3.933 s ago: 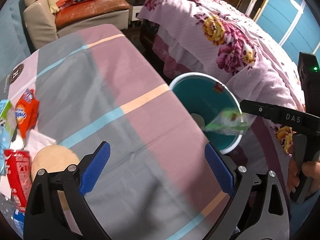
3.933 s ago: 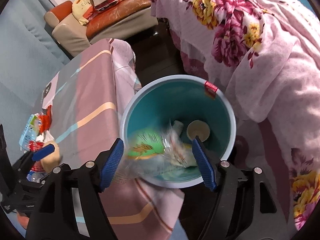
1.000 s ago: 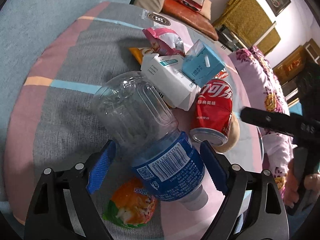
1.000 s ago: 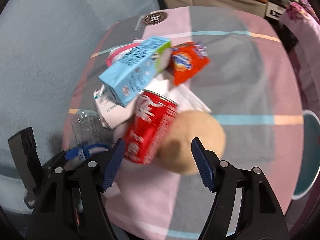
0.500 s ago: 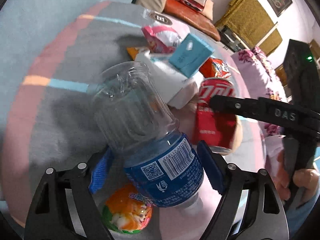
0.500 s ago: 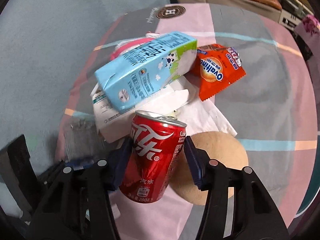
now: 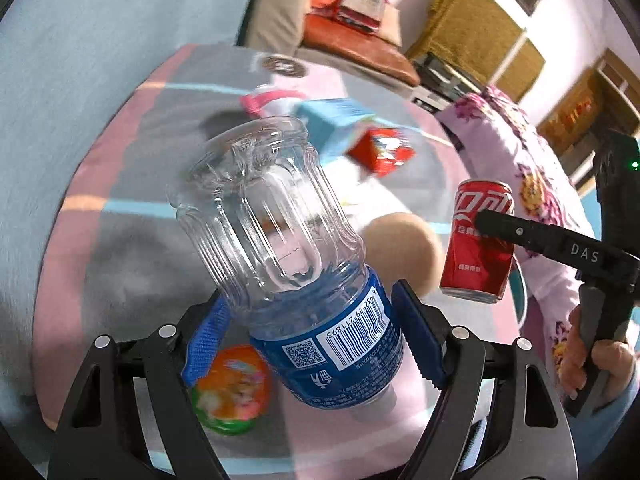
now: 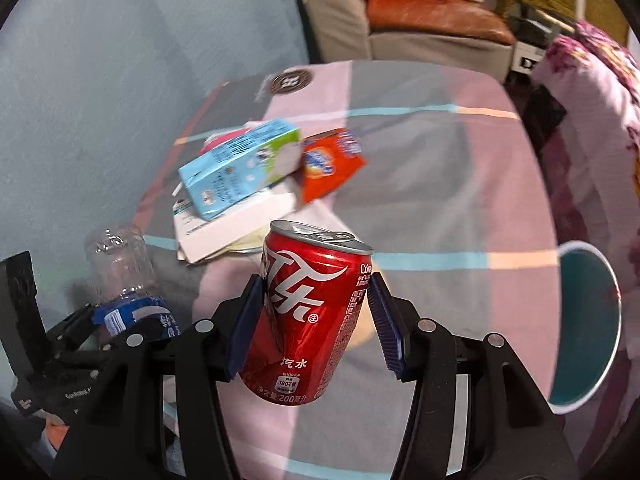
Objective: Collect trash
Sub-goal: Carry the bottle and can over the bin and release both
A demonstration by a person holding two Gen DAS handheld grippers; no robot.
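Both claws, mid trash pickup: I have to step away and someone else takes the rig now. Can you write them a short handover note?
Left claw: shut on the clear plastic bottle, gripped at its blue label and lifted off the table.
Right claw: shut on the red soda can, also lifted.
Bin: teal, beside the table's right edge in the right wrist view.
Done: bottle and can picked up, neither binned yet.
Left on the table: blue milk carton, orange snack packet, white papers, pink wrapper, round tan piece, small orange-green cup.
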